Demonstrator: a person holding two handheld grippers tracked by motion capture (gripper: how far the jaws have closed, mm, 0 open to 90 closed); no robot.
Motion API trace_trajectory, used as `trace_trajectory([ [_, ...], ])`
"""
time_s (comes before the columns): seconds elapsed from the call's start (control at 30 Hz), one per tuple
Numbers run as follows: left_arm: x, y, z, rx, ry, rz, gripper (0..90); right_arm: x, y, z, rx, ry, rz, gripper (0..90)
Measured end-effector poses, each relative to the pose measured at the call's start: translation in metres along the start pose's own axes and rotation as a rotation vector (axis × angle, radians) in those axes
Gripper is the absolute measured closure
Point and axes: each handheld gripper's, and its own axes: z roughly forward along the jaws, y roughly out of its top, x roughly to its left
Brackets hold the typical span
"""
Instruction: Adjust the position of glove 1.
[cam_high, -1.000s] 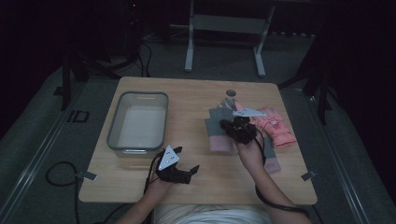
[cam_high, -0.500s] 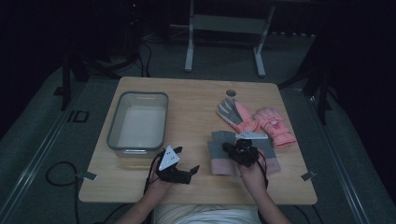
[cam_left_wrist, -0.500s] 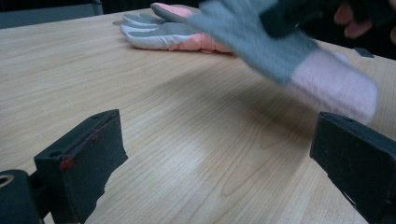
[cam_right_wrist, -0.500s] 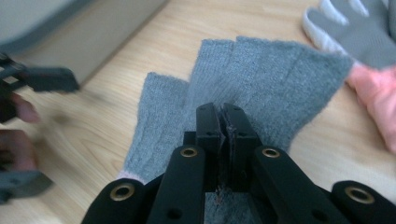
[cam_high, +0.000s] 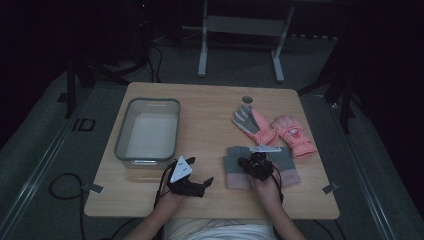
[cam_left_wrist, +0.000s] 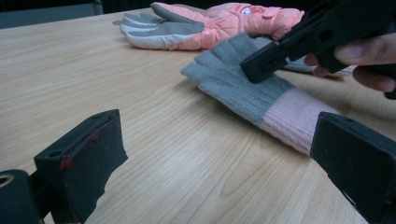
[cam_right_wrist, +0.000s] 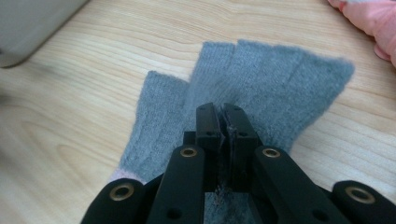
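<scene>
- A grey knitted glove with a pale pink cuff (cam_high: 235, 167) is seen lying flat on the light wooden table (cam_high: 210, 115), near the front edge on the right half, cuff toward the person.
- The right gripper (cam_high: 256, 162) is held low over this glove; in the right gripper view its two black jaws are pressed together, tips over the grey knit (cam_right_wrist: 261, 74). Whether a fold of fabric is pinched between the pads cannot be told.
- A second grey glove (cam_high: 287, 160) is partly covered by the right hand, just beside the first.
- The left gripper (cam_high: 200, 184) is rested on the table near the front edge; its jaws are spread wide, with nothing between them, as confirmed in the left gripper view.
- A pair of salmon-pink padded gloves with grey palms (cam_high: 272, 127) is noted just beyond the grey gloves, apart from them.
- A clear rectangular plastic tub (cam_high: 120, 145) stands on the left half of the table, well apart from the gloves.
</scene>
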Motion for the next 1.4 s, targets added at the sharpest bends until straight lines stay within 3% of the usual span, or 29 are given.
trace_trajectory([
  [0.13, 0.0, 0.0, 0.0, 0.001, 0.001, 0.001, 2.5, -0.006, -0.001, 0.008, 0.011, 0.008, -0.001, 86.1],
  [0.43, 0.0, 0.0, 0.0, 0.001, 0.0, 0.001, 2.6, -0.009, -0.003, 0.018, 0.031, 0.037, -0.055, 83.7],
  [0.73, 0.0, 0.0, 0.0, 0.002, -0.001, -0.002, 2.7, -0.008, 0.001, 0.015, 0.044, 0.028, -0.119, 70.7],
  [0.87, 0.0, 0.0, 0.0, 0.002, -0.003, -0.001, 2.7, -0.011, 0.011, 0.001, 0.003, 0.042, -0.149, 63.2],
  [1.07, 0.0, 0.0, 0.0, 0.003, -0.003, 0.0, 2.8, -0.023, 0.022, -0.026, -0.062, 0.057, -0.187, 60.0],
  [1.27, 0.0, 0.0, 0.001, 0.002, -0.003, -0.002, 2.8, -0.044, 0.027, -0.049, -0.078, 0.034, -0.245, 61.6],
  [1.4, 0.0, 0.0, 0.001, 0.003, -0.002, -0.004, 2.9, -0.073, 0.027, -0.068, -0.087, 0.01, -0.265, 63.4],
])
